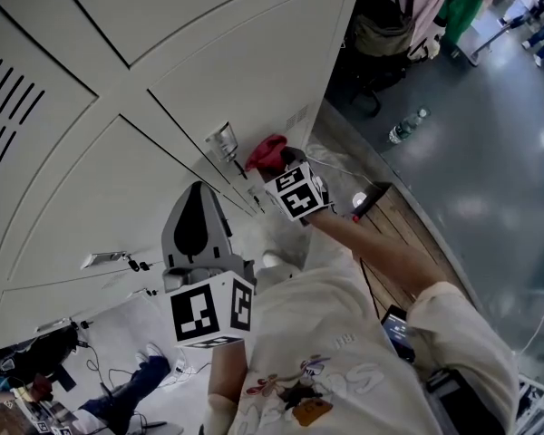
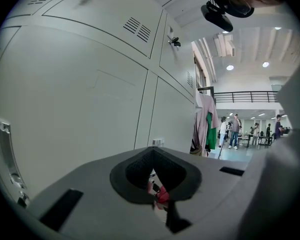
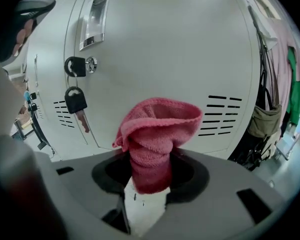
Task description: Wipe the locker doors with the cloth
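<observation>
Pressing the cloth (image 3: 157, 134) flat on the door (image 3: 180, 49) and sweeping clear of the key (image 3: 76, 101) at left seems best — it sits mid-frame, clamped in the right gripper's (image 3: 150, 176) fingers, the left gripper's (image 2: 157, 181) fingers together.

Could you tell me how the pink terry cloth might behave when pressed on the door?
Probably floppy: the pink terry cloth slumps in folds beyond the right gripper. Its nubbly weave would likely drag on the smooth grey locker door.
</observation>
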A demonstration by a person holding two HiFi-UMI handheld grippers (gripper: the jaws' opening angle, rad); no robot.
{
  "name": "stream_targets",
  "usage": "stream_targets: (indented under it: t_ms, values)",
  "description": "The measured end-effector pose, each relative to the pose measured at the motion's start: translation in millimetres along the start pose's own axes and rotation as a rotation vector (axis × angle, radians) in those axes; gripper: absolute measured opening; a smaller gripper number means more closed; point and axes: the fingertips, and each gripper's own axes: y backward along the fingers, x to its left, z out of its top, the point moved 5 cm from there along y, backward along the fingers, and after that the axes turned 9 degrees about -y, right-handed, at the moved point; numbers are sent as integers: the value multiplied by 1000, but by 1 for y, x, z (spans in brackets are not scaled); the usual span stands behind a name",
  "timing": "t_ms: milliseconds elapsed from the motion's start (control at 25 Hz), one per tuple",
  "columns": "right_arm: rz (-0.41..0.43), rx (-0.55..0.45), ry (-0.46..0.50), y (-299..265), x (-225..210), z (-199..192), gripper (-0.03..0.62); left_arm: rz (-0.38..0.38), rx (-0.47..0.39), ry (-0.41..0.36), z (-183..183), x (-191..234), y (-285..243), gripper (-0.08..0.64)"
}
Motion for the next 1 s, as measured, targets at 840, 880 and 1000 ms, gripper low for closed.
stream_targets:
  t_ms: [840,880,1000]
  values:
    - [130,-44,-50,13,64,12,179,21,-11,6,3,9,10,6]
    - [135,-45,-57,15,66,14,179,21,-12,4,4,9,10,6]
    - [142,-45,-63,18,68,17,179,20,-16,3,5,8,11,6]
